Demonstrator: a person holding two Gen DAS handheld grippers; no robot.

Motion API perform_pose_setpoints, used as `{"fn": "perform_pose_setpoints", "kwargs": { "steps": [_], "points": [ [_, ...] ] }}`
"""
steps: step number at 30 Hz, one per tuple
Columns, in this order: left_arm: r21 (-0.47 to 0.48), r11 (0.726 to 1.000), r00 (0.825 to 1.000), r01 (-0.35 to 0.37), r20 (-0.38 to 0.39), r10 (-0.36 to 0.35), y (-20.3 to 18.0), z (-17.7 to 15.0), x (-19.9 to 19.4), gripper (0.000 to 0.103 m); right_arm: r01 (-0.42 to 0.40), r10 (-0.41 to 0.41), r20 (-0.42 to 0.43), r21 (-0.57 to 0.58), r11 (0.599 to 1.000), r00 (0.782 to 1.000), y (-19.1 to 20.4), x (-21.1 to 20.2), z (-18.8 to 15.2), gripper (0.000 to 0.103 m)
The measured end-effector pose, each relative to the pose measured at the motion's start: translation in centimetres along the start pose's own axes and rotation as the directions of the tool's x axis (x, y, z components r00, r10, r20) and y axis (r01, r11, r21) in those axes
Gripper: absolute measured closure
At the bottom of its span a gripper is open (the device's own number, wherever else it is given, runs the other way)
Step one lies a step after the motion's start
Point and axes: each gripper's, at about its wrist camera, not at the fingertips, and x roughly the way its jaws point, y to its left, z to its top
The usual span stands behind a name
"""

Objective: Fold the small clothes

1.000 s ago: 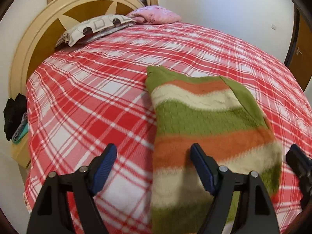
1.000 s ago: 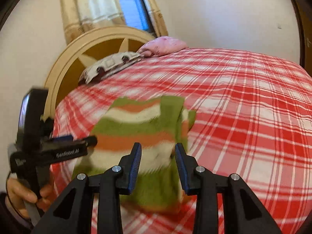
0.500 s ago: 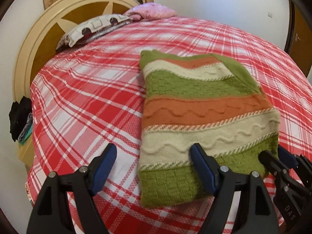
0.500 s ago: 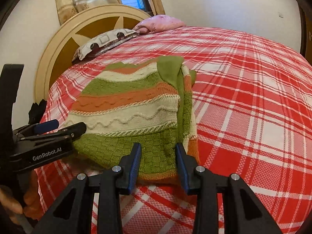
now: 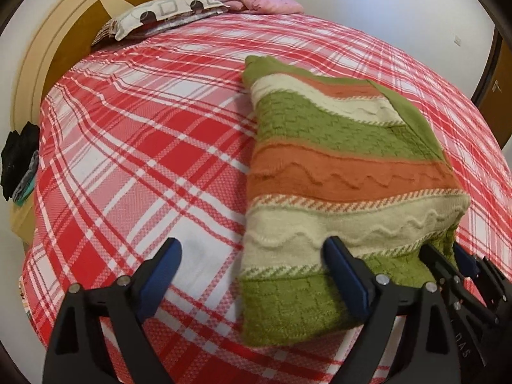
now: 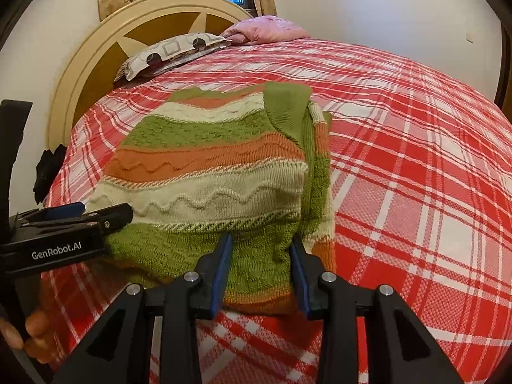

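Observation:
A folded knit sweater (image 5: 336,172) with green, cream and orange stripes lies on the red plaid bed (image 5: 134,147); it also shows in the right wrist view (image 6: 217,172). My left gripper (image 5: 252,275) is open, its jaws wide apart over the sweater's near left corner, with nothing between them. My right gripper (image 6: 260,262) is open, its jaws standing either side of the sweater's near green hem. The right gripper shows at the lower right of the left wrist view (image 5: 448,265), and the left gripper at the left of the right wrist view (image 6: 96,214).
Two pillows, one patterned (image 5: 166,9) and one pink (image 5: 262,0), lie against the cream headboard (image 6: 166,9). Dark clothes (image 5: 19,160) sit on a small stand beside the bed. A wall and a door edge (image 5: 499,89) are on the right.
Both grippers have come down and closer to the sweater's near edge. The sweater now lies flat and sharp on the bed. The right gripper's jaws stand wider apart than before.

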Motion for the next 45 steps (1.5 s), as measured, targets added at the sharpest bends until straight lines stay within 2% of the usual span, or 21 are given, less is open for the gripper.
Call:
{"fn": "perform_pose_setpoints", "kwargs": {
  "steps": [10, 15, 17, 21, 24, 28, 31, 34, 36, 38, 40, 42, 45],
  "points": [
    [0.048, 0.999, 1.000, -0.006, 0.022, 0.005, 0.9, -1.1, -1.0, 0.009, 0.000, 0.000, 0.001, -0.019, 1.000, 1.000, 0.2, -0.6, -0.6, 0.066],
    [-0.002, 0.997, 0.997, 0.071, -0.023, -0.071, 2.3, -0.6, -0.9, 0.009, -0.033, 0.032, -0.029, -0.040, 0.999, 0.999, 0.2, -1.8, -0.2, 0.066],
    [0.000, 0.996, 0.996, 0.087, -0.017, -0.087, 2.8, -0.5, -1.5, 0.009, -0.069, 0.069, -0.004, -0.016, 0.998, 0.998, -0.3, -2.8, 0.2, 0.066],
    [0.011, 1.000, 0.998, 0.021, 0.052, -0.021, 4.6, 0.9, -3.1, 0.010, -0.120, 0.112, 0.133, 0.048, 0.992, 0.985, -2.0, -5.6, 2.3, 0.066],
    [0.002, 1.000, 0.997, -0.003, 0.079, 0.003, 5.0, 3.1, -3.1, 0.010, -0.118, 0.108, 0.150, 0.060, 0.991, 0.983, -2.9, -5.3, 4.5, 0.066],
    [0.015, 0.999, 0.992, 0.037, 0.119, -0.039, 3.9, 6.1, -2.8, 0.010, -0.095, 0.079, 0.157, 0.095, 0.991, 0.984, -4.6, -3.7, 7.2, 0.066],
    [0.031, 0.998, 0.987, 0.056, 0.149, -0.060, 2.4, 7.7, -2.1, 0.010, -0.072, 0.055, 0.126, 0.130, 0.989, 0.990, -5.6, -1.3, 8.7, 0.066],
    [0.041, 0.999, 0.985, -0.005, 0.171, -0.002, 0.6, 9.1, -0.4, 0.010, -0.018, 0.012, 0.065, 0.100, 0.995, 0.998, -5.2, 1.5, 9.6, 0.066],
    [0.044, 0.999, 0.990, -0.013, 0.140, 0.007, -0.2, 9.4, 1.0, 0.011, 0.030, -0.032, 0.011, 0.096, 0.995, 0.999, -5.0, 3.4, 9.6, 0.066],
    [0.047, 0.999, 0.996, -0.017, 0.092, 0.013, -0.6, 9.4, 2.5, 0.011, 0.042, -0.038, -0.043, 0.105, 0.994, 0.998, -5.1, 5.1, 9.0, 0.066],
    [0.044, 0.999, 0.998, -0.015, 0.054, 0.013, -1.0, 8.8, 3.9, 0.010, 0.052, -0.049, -0.029, 0.133, 0.990, 0.998, -5.7, 6.0, 8.4, 0.065],
    [0.034, 0.999, 0.999, -0.017, 0.052, 0.016, -1.1, 8.5, 4.2, 0.009, 0.047, -0.042, -0.030, 0.181, 0.982, 0.999, -6.7, 6.5, 8.4, 0.052],
    [0.057, 0.997, 0.998, -0.047, 0.053, 0.044, -1.8, 8.6, 3.8, 0.009, 0.012, -0.001, -0.047, 0.240, 0.971, 0.999, -7.7, 6.5, 8.5, 0.049]
  ]
}}
